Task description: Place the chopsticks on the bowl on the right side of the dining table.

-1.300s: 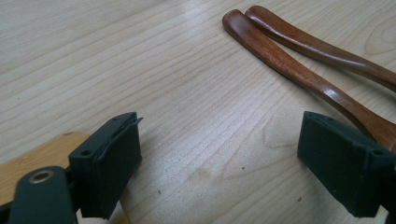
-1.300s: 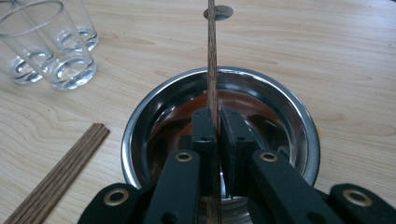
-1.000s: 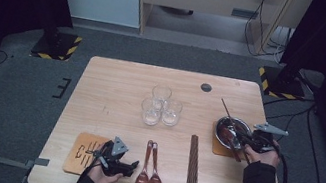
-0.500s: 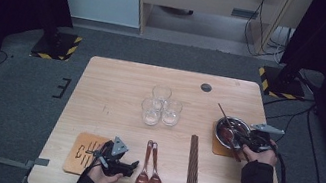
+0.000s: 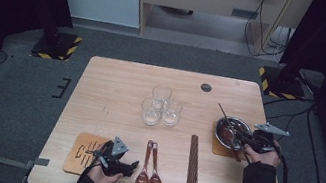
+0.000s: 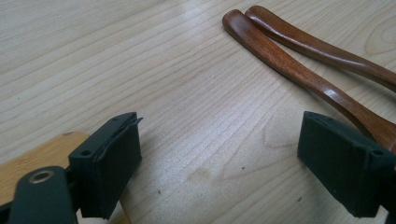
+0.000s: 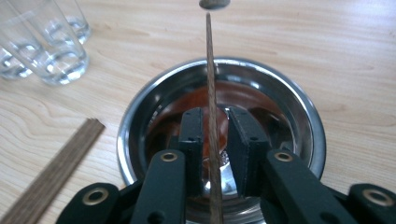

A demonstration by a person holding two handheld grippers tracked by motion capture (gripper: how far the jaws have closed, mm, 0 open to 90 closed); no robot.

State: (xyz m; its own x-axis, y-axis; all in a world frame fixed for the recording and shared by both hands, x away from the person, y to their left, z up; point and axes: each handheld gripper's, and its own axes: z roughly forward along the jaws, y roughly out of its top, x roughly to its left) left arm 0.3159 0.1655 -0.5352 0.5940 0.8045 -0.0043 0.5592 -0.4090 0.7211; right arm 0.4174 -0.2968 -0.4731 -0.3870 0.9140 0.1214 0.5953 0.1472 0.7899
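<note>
My right gripper (image 5: 240, 135) reaches over a steel bowl (image 5: 220, 124) on a wooden coaster (image 5: 217, 148) at the table's right. A single thin chopstick (image 7: 210, 56) runs between its jaws and out past the bowl's (image 7: 299, 98) far rim. The jaws have just been opening, and a narrow gap shows on each side of the stick. Something reddish brown (image 7: 247, 100) lies inside the bowl. My left gripper (image 5: 132, 168) rests open on the table near the front edge, with bare wood between its jaws (image 6: 219, 149). It lies just left of two wooden spoons (image 6: 299, 60).
Three empty glasses (image 5: 161, 105) stand clustered at mid table. A bundle of dark chopsticks (image 5: 193, 170) lies between the spoons (image 5: 149, 170) and the bowl. A second coaster (image 5: 82, 151) sits under my left hand. A small dark disc (image 5: 206, 87) lies at the back.
The single chopstick's far end has shifted slightly left and down over the bowl. Both hands have kept their places.
</note>
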